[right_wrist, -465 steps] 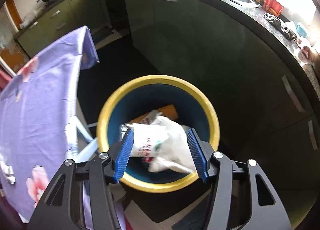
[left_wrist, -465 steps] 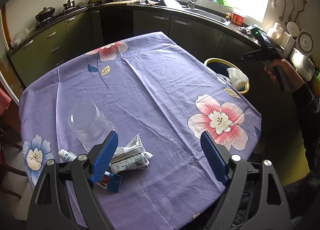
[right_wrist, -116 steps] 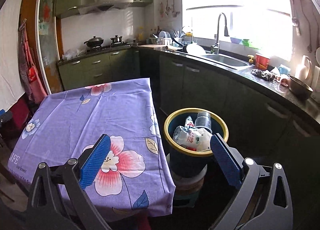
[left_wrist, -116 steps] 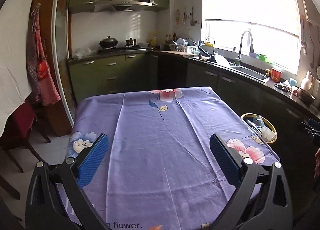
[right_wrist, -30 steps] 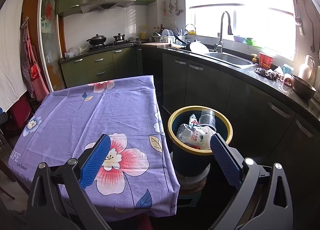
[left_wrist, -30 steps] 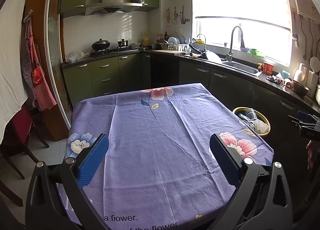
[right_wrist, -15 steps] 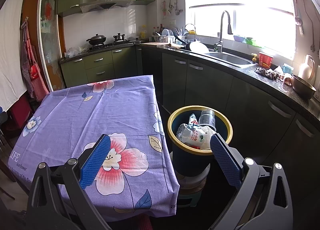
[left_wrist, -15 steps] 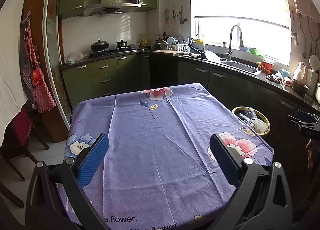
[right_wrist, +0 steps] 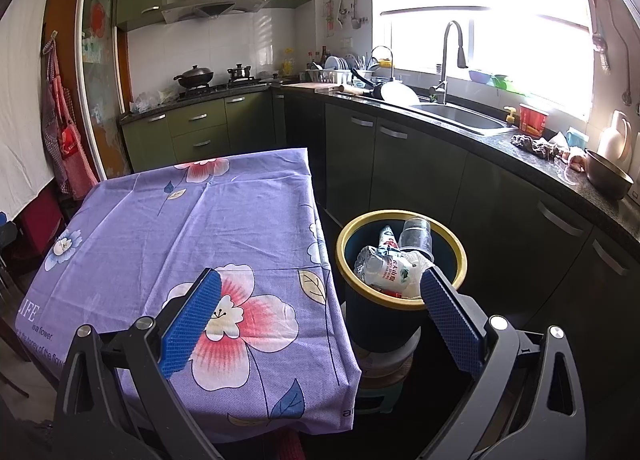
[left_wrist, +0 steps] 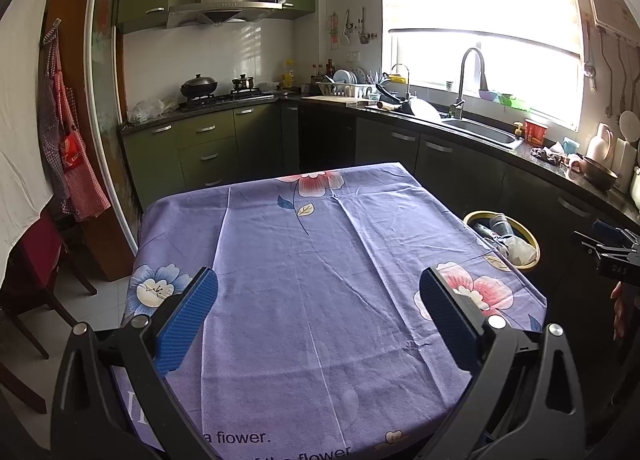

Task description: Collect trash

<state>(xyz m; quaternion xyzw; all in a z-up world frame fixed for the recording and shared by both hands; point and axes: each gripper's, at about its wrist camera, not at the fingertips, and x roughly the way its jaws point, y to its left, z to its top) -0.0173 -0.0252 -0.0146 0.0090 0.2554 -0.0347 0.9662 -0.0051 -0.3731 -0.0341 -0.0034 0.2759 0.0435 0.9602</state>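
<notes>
Left gripper (left_wrist: 318, 314): spread wide, holding nothing, above the tablecloth (left_wrist: 320, 260).
Right gripper (right_wrist: 320, 312): spread wide, holding nothing.
Trash (right_wrist: 386, 266): in the bin (right_wrist: 456, 260), beside the table.

Purple floral tablecloth (left_wrist: 320, 260) spread over table. Green cabinets (left_wrist: 200, 148) fitted below dark countertop (right_wrist: 520, 152). Range hood (left_wrist: 224, 0) mounted above wok (left_wrist: 199, 85). Sink (right_wrist: 460, 116) with faucet (right_wrist: 450, 56) set under window. Checked apron (left_wrist: 76, 164) hung at left.
</notes>
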